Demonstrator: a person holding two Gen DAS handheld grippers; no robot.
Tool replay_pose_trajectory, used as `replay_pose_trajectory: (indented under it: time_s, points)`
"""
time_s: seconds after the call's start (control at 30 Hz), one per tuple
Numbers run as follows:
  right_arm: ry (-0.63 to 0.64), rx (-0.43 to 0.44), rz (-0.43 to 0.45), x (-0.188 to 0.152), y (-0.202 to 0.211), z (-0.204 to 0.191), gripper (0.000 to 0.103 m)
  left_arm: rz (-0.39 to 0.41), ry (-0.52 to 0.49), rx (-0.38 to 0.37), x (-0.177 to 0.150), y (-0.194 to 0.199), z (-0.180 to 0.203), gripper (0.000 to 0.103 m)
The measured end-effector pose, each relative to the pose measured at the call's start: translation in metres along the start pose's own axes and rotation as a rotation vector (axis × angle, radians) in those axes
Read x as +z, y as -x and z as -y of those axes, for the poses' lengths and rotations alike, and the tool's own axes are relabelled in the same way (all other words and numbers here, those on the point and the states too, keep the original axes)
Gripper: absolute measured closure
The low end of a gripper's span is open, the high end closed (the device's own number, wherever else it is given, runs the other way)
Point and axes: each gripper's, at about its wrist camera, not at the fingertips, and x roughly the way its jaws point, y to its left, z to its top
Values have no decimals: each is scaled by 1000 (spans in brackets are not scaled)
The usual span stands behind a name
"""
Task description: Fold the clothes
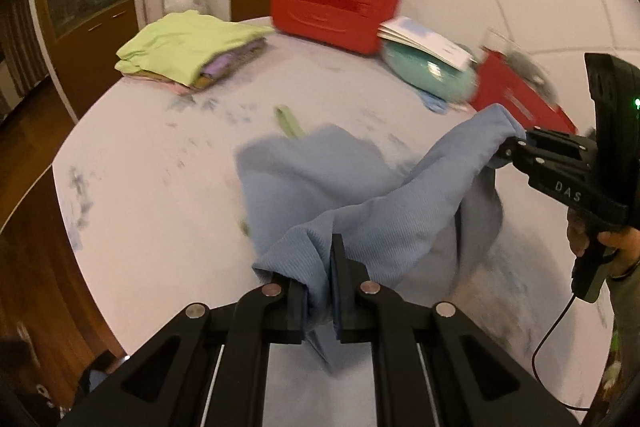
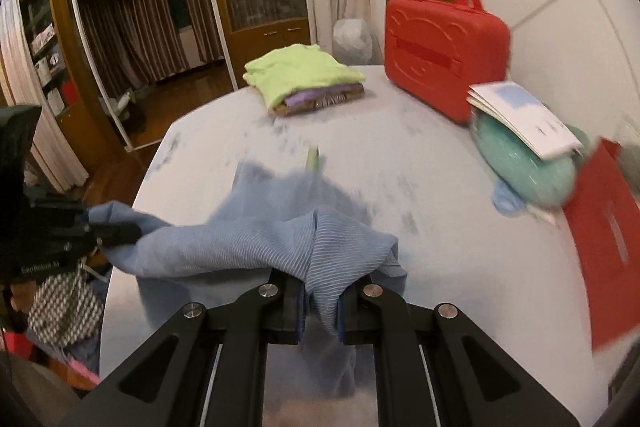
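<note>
the blue garment [image 1: 352, 195] hung over the near part of the white table [image 1: 160, 187], stretched between the left gripper [image 1: 320, 291] and right gripper [image 2: 322, 301], both clamped on its cloth. folded clothes [image 2: 304, 83] lay far off.

Raised letters "D A S" stood on the black side of the right hand-held gripper [image 1: 510, 147], at the right of the left wrist view. Faint lettering on the left hand-held gripper [image 2: 120, 233], at the near left of the right wrist view, was too blurred to read with certainty.
</note>
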Motion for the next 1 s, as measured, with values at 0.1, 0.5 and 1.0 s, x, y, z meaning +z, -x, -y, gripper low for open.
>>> replay_pose_trajectory:
  time_s: [0.1, 0.5, 1.0]
  points:
    - [-8, 14, -56, 29, -53, 7, 93, -28, 25, 38, 28, -36, -28, 91]
    - [-197, -69, -96, 40, -110, 42, 38, -50, 78, -7, 51, -54, -66, 31]
    - [-158, -17, -162, -28, -40, -2, 79, -76, 50, 6, 28, -58, -26, 20]
